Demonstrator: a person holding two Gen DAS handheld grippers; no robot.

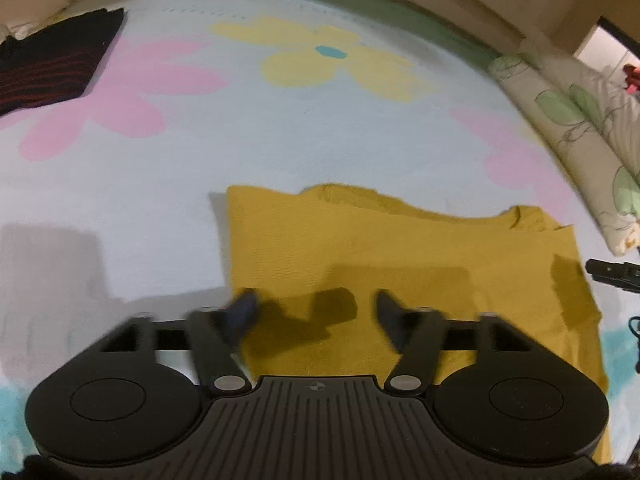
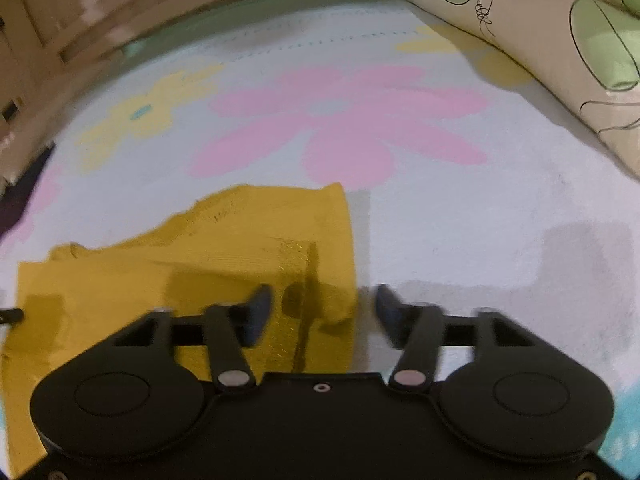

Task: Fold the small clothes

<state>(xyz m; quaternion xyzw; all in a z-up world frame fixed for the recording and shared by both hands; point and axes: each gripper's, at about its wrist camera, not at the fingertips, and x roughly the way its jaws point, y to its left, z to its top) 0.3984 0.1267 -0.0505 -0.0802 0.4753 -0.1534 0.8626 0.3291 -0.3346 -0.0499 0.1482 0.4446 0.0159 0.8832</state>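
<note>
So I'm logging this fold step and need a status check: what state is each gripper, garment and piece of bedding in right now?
Left gripper: open, above the near edge of the mustard-yellow knit garment, gripping nothing.
Right gripper: open over the garment's right edge, gripping nothing.
Mustard-yellow knit garment: lying flat, folded over, released.
Black garment with red stripes: folded, set aside at far left.
Floral bedsheet: spread flat.
Leaf-print pillow: lying at the sheet's right edge.

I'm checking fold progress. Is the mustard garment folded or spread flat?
Folded, at least partly: the mustard garment lies as a compact block with a layer doubled over its right side.
</note>
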